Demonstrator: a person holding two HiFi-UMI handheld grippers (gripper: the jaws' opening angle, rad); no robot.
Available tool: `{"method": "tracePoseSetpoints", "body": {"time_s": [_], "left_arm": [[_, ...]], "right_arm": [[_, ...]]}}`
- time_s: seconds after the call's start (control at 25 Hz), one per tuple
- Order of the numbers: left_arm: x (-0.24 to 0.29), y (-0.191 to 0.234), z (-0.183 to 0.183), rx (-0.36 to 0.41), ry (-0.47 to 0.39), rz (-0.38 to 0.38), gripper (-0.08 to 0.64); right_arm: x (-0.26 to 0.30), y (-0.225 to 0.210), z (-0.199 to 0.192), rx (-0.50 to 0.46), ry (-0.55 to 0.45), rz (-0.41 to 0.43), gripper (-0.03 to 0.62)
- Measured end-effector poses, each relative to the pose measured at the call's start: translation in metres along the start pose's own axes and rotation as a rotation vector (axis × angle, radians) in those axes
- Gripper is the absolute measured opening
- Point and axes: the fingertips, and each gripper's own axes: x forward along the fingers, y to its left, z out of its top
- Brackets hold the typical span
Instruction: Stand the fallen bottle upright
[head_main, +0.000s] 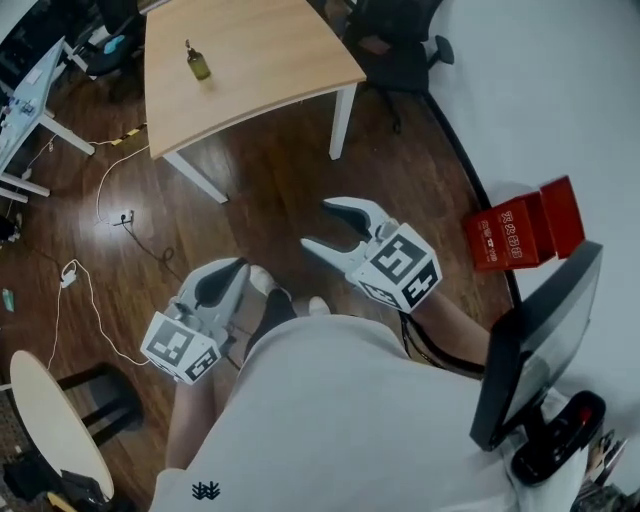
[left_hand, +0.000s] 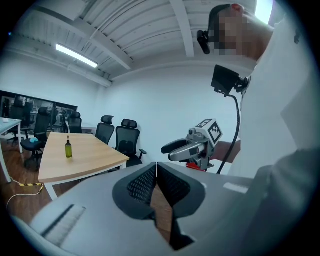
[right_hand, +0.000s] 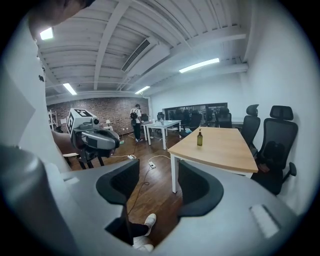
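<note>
A small olive-green bottle (head_main: 198, 63) with a dark cap stands upright on the wooden table (head_main: 270, 70) at the top of the head view. The same bottle (left_hand: 68, 148) shows far off in the left gripper view, and the bottle (right_hand: 199, 138) also stands in the right gripper view. My left gripper (head_main: 222, 283) is held low near my body, its jaws closed together with nothing between them. My right gripper (head_main: 335, 226) hangs over the floor short of the table, jaws apart and empty. Both grippers are well away from the bottle.
Black office chairs (head_main: 400, 45) stand at the table's far right side. A red box (head_main: 525, 228) lies by the white wall. Cables and a power strip (head_main: 125, 218) run across the dark wood floor. A round table (head_main: 50, 420) sits at lower left, white desks (head_main: 25, 100) at upper left.
</note>
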Motion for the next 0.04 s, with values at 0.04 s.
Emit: {"method": "tracePoseSetpoints", "body": {"time_s": [0.04], "left_arm": [[-0.0001,0.0017,0.0001,-0.001,0.001,0.003,0.003]], "right_arm": [[0.001,-0.0004,0.0004,0.0,0.0,0.001,0.249]]}}
